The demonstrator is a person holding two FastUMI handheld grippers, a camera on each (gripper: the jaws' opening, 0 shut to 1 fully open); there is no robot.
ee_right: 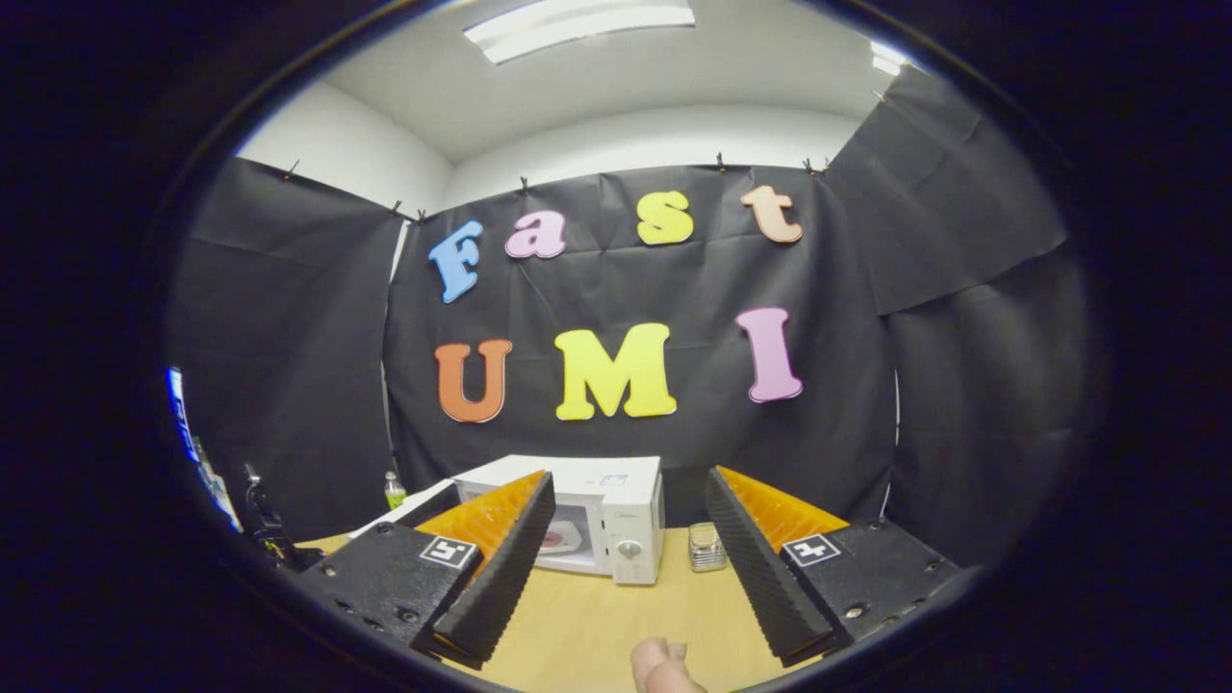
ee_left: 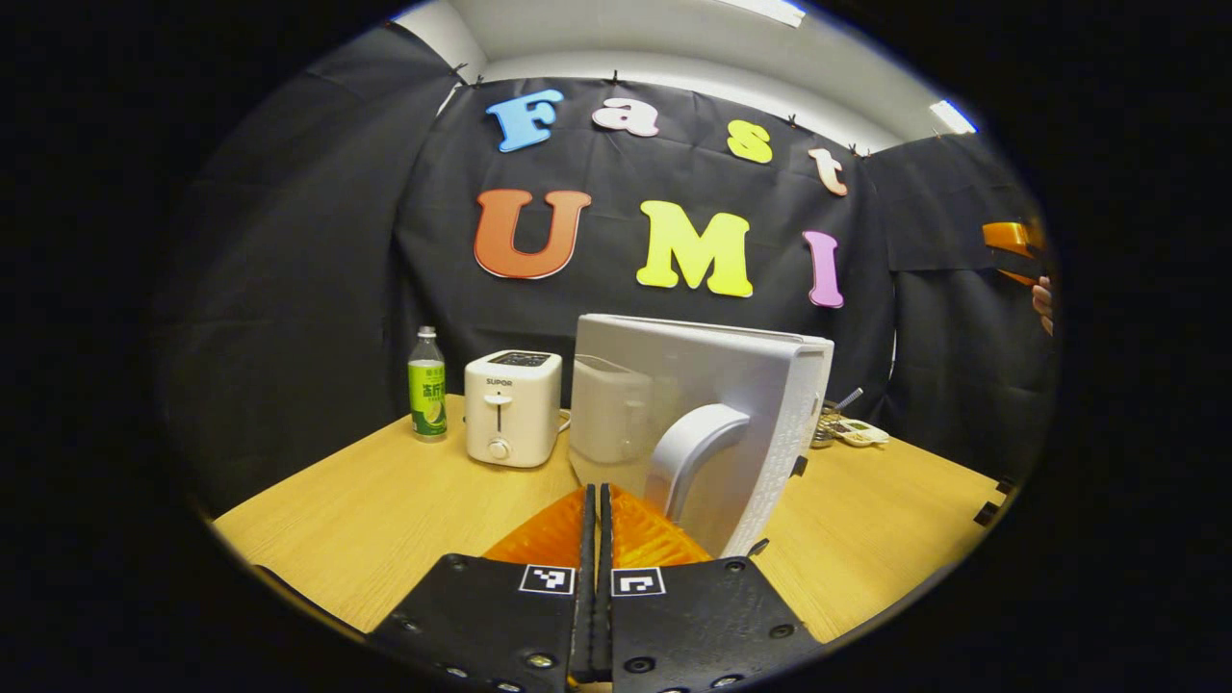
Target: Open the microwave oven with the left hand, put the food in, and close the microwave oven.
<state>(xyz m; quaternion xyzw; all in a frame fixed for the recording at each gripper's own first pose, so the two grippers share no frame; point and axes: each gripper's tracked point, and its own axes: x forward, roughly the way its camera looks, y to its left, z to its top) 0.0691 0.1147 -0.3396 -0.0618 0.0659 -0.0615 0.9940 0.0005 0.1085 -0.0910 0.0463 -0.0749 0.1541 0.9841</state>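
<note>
Clearly, in the left gripper view, the left gripper had its fingers pressed together with nothing between them, just short of the white curved handle of the microwave oven door, which stood swung open and edge-on toward the camera; whether the fingertips touched the door could not be told. To the left of the door, farther back on the wooden table, stood a white toaster, and left of that a green-labelled plastic bottle, upright. Past the door's right edge lay some small items too blurred to name. At the far right edge of that view a bit of the other gripper and a hand showed. In the right gripper view, the right gripper was held high and well back from the table, its fingers spread wide apart and holding nothing. Between them, far off, sat the white microwave oven with its door swung out to the left, and a plate of food lay inside the cavity. Just right of the oven stood a small glass jar. A fingertip showed at the near bottom edge
</note>
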